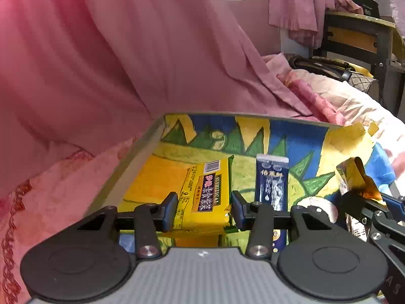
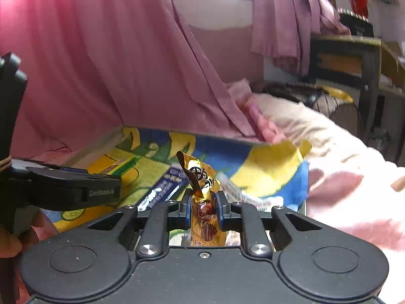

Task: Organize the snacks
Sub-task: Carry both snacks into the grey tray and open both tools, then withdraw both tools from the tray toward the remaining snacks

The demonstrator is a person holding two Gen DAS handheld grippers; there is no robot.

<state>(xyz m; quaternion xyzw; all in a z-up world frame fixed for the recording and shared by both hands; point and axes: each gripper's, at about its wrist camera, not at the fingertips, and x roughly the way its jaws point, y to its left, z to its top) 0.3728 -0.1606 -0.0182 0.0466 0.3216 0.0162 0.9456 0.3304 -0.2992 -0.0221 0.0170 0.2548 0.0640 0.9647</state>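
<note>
A pink curtain [image 1: 106,58] hung behind everything, with a floral pink-and-cream bedspread [image 2: 336,177] spread to the right. In front of them lay a tray [image 1: 141,149] lined with a bright sun drawing in yellow, blue and green.

On the tray floor, a yellow snack pack [image 1: 205,192] sat between the fingers of the left gripper [image 1: 204,209]. Its jaws stood partly apart on either side of the pack, and whether the pads pressed it I could not tell. Just beside the pack, to the right, lay a dark blue sachet [image 1: 272,182], flat on the drawing.

The right gripper [image 2: 203,206] had its jaws closed on a gold-wrapped snack [image 2: 202,185], held above the tray's right part, its twisted foil end sticking up past the fingertips. The left wrist view showed that gold wrapper at the tray's right edge.
</note>
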